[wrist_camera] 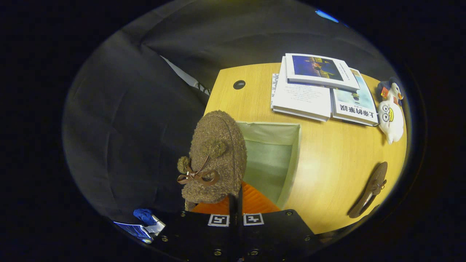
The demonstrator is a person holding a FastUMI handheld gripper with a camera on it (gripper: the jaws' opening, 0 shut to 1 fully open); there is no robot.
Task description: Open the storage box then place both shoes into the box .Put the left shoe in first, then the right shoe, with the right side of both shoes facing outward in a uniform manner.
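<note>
fingers (235,203) pinched the fuzzy shoe (215,156) by its edge over the open box (291,160); it looked soft, light, floppy.

Two brown fuzzy slippers (214,156) (369,189) showing, one open storage box (287,163), three books (320,71), two plush toys (390,120), one gripper (235,198) clamping nearer slipper.

Warm overhead light floods the yellow wooden tabletop (338,160) beyond the fingers, glare whitening its middle. The fuzzy brown slipper (216,156) just ahead is sharp, its underside shadowed. Fisheye bending curves the table's edges; the surroundings fall dim.
</note>
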